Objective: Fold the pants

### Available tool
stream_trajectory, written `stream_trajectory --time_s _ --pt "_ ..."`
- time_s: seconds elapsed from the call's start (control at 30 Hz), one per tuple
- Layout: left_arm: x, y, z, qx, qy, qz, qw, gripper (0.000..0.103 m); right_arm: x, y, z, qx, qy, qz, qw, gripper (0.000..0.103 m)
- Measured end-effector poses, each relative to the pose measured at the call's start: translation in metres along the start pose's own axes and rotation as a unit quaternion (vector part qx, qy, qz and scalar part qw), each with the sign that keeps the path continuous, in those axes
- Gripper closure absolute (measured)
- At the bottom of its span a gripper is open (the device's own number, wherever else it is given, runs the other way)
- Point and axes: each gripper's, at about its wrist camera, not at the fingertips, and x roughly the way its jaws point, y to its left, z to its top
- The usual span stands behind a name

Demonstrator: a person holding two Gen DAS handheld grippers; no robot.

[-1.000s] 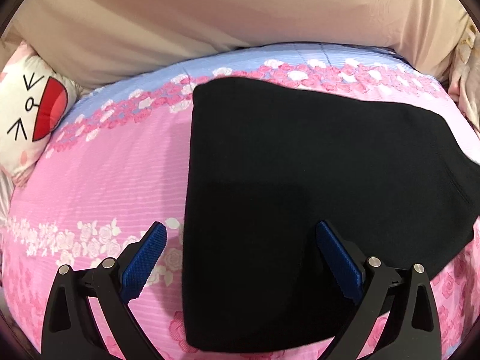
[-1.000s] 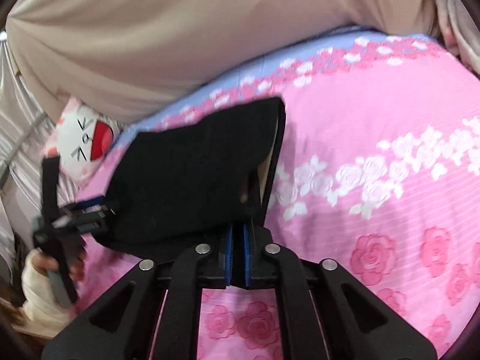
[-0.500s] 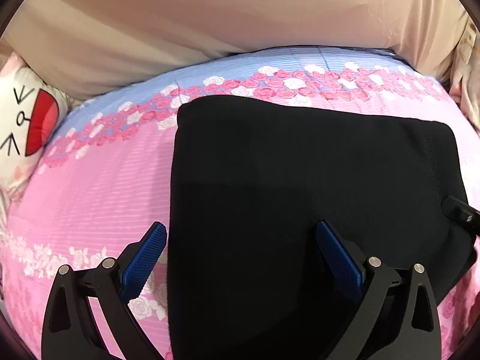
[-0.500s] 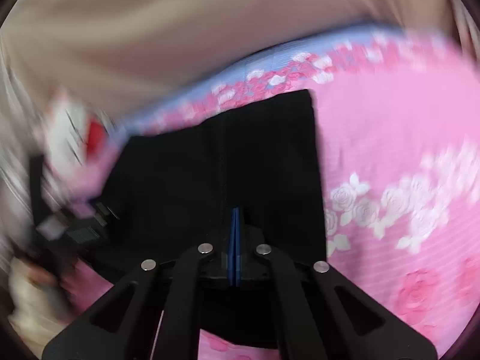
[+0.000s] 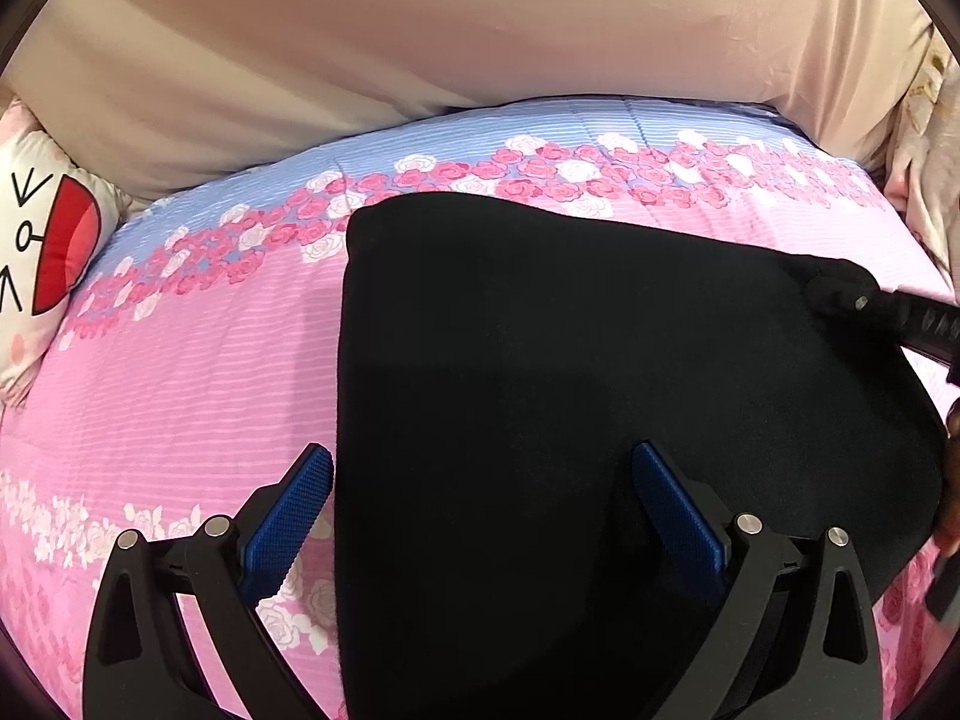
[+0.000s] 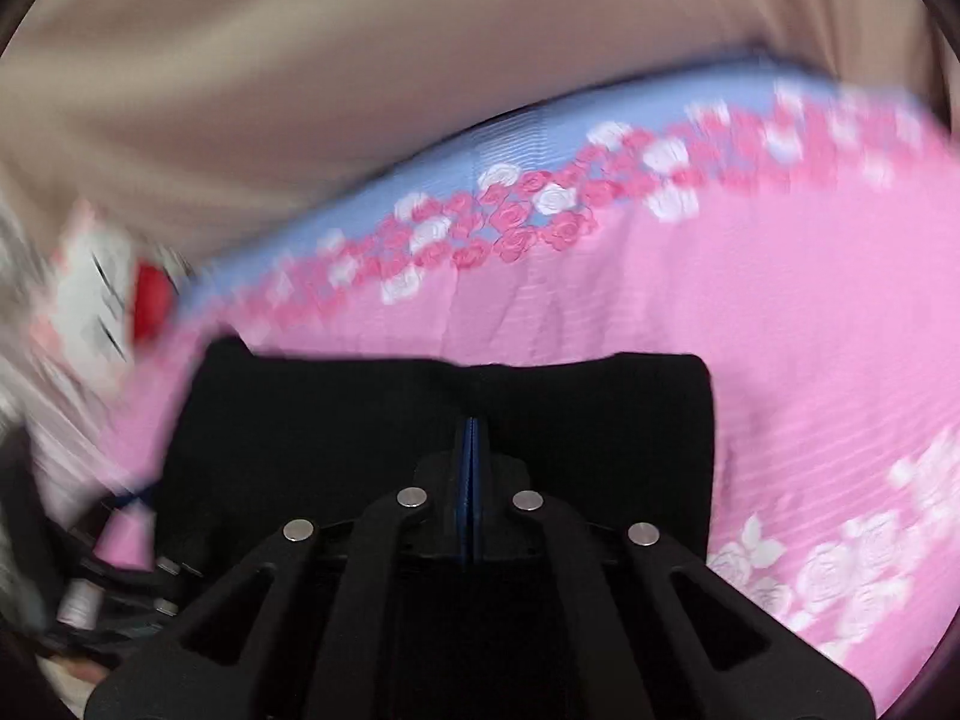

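The black pants [image 5: 570, 390] lie folded flat on the pink rose bedspread [image 5: 180, 372]. My left gripper [image 5: 480, 480] is open and hovers low over the pants' near left part. Its left pad is over the bedspread and its right pad over the cloth. My right gripper [image 6: 471, 420] is shut, its blue pads pressed together with no cloth visible between them. It sits over the near middle of the pants [image 6: 360, 420]. In the left wrist view the right gripper [image 5: 864, 300] reaches in from the right, its tip at the pants' far right corner.
A white cartoon pillow [image 5: 42, 252] lies at the bed's far left, blurred in the right wrist view as the pillow [image 6: 102, 294]. A beige padded headboard [image 5: 480, 30] closes off the far side. Pale bedding [image 5: 924, 180] bunches at the far right. Bare bedspread lies left and right of the pants.
The flap of the pants that stood raised at my right gripper now lies flat. My right gripper has swept across the pants and its tip has come into the left wrist view.
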Motion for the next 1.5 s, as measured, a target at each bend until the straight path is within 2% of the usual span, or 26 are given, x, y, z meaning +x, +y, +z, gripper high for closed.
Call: stream_trajectory --time_s 0.07,0.1,0.17,0.23,0.3,0.37,0.5,0.53,0.63,0.77,0.83,0.87,0.93,0.97,1.03,1.07,1.1,1.13,1.17,1.2,1.23,1.27,1.37,1.4,1.47,1.5 --pt "-0.004 0.006 -0.003 -0.007 0.0 -0.006 1.0 0.005 -0.017 0.016 0.003 -0.018 -0.027 -0.053 0.998 0.103" --pt "-0.008 0.01 -0.006 -0.013 -0.001 -0.011 0.9999 0.005 -0.025 0.03 0.006 -0.038 -0.036 -0.062 0.997 0.099" --pt "-0.024 0.024 -0.016 -0.027 -0.012 -0.019 0.9994 0.005 -0.036 0.06 0.006 -0.076 -0.038 -0.029 0.996 0.099" --pt "-0.036 0.034 -0.024 -0.036 -0.021 -0.011 0.9991 0.005 -0.028 0.102 0.006 -0.116 -0.008 0.035 0.993 0.099" --pt "-0.04 0.038 -0.03 -0.034 -0.025 0.006 0.9991 0.005 0.0 0.143 0.006 -0.158 0.031 0.077 0.984 0.098" --pt "-0.037 0.04 -0.034 -0.031 -0.021 0.01 0.9993 0.005 0.039 0.175 0.001 -0.196 0.066 0.084 0.975 0.098" --pt "-0.032 0.046 -0.042 -0.042 -0.014 -0.005 0.999 0.005 0.126 0.203 0.0 -0.23 0.123 0.045 0.964 0.1" --pt "-0.031 0.048 -0.042 -0.044 -0.015 -0.002 0.9989 0.005 0.14 0.206 0.001 -0.23 0.126 0.036 0.964 0.103" --pt "-0.029 0.05 -0.042 -0.046 -0.015 -0.008 0.9988 0.005 0.176 0.21 -0.001 -0.246 0.129 0.01 0.961 0.103" --pt "-0.025 0.053 -0.041 -0.049 -0.015 -0.013 0.9986 0.005 0.191 0.197 0.007 -0.21 0.129 0.031 0.969 0.103" --pt "-0.022 0.054 -0.042 -0.054 -0.014 -0.019 0.9983 0.005 0.179 0.193 0.012 -0.192 0.121 0.048 0.973 0.103" --pt "-0.021 0.055 -0.041 -0.056 -0.009 -0.026 0.9981 0.005 0.164 0.192 0.012 -0.188 0.102 0.054 0.975 0.103" --pt "-0.023 0.058 -0.041 -0.058 -0.004 -0.034 0.9977 0.005 0.106 0.185 0.009 -0.173 0.039 0.098 0.979 0.098" --pt "-0.027 0.06 -0.041 -0.058 -0.006 -0.035 0.9977 0.005 0.088 0.18 0.008 -0.17 0.023 0.106 0.979 0.098" --pt "-0.037 0.063 -0.043 -0.057 -0.013 -0.034 0.9977 0.005 0.03 0.149 -0.003 -0.156 -0.013 0.099 0.983 0.097" --pt "-0.041 0.066 -0.044 -0.06 -0.017 -0.034 0.9975 0.005 -0.006 0.121 -0.014 -0.138 -0.028 0.09 0.986 0.095" --pt "-0.045 0.069 -0.046 -0.064 -0.019 -0.035 0.9971 0.005 -0.03 0.098 -0.022 -0.123 -0.036 0.076 0.989 0.083" --pt "-0.047 0.073 -0.049 -0.071 -0.02 -0.048 0.9961 0.005 -0.051 0.075 -0.031 -0.106 -0.042 0.047 0.992 0.055" --pt "-0.047 0.077 -0.051 -0.081 -0.016 -0.067 0.9944 0.005 -0.063 0.061 -0.038 -0.094 -0.047 0.022 0.994 0.038" --pt "-0.045 0.082 -0.054 -0.101 -0.003 -0.092 0.9906 0.005 -0.083 0.034 -0.05 -0.068 -0.056 -0.029 0.996 0.018" --pt "-0.04 0.087 -0.057 -0.126 0.009 -0.115 0.9853 0.005 -0.093 0.017 -0.059 -0.048 -0.054 -0.047 0.996 0.018" --pt "-0.034 0.09 -0.061 -0.146 0.019 -0.132 0.9803 0.005 -0.101 -0.002 -0.068 -0.02 -0.047 -0.044 0.998 0.018" --pt "-0.016 0.09 -0.07 -0.193 0.051 -0.152 0.9679 0.005 -0.1 -0.04 -0.091 0.064 -0.023 -0.001 0.998 0.018" --pt "-0.018 0.087 -0.07 -0.194 0.042 -0.146 0.9692 0.005 -0.091 -0.048 -0.098 0.084 -0.007 0.014 0.996 0.018" --pt "-0.016 0.076 -0.069 -0.19 0.055 -0.158 0.9674 0.005 -0.073 -0.043 -0.107 0.094 0.013 0.043 0.995 0.018" --pt "-0.017 0.071 -0.068 -0.186 0.054 -0.153 0.9691 0.005 -0.064 -0.038 -0.11 0.089 0.021 0.059 0.994 0.019"
